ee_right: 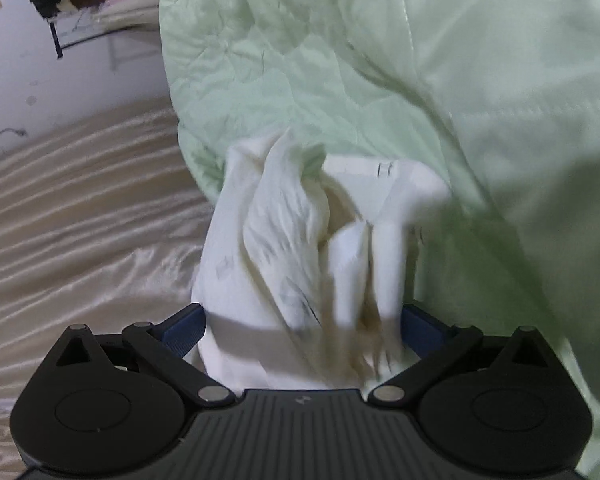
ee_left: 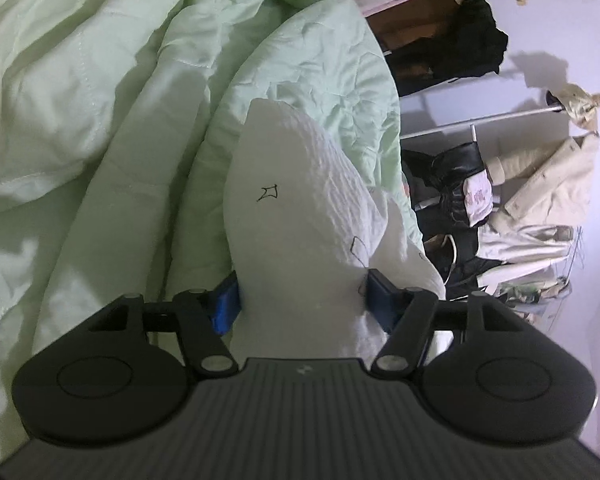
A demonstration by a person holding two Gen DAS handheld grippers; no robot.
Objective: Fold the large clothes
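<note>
Each hand-held gripper, left (ee_left: 302, 300) and right (ee_right: 302, 324), pinches a thick white bunch of the quilt (ee_left: 300, 200), which trails ahead over the bed (ee_right: 80, 208). The bulky wads may slip out if pulled hard, skewing the fold.

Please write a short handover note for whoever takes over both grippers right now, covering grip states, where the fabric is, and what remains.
Left gripper: shut on a bunched white part of the quilt.
Right gripper: shut on another bunch of white fabric.
The pale green quilt lies crumpled in front of both grippers, over beige striped bedding.
Done: both grips are taken; no neat fold shows yet.
Left: probably spread the held parts apart, straighten the edge, then fold it over.
Note: a clothes rack with garments stands close by on the left gripper's side.
</note>
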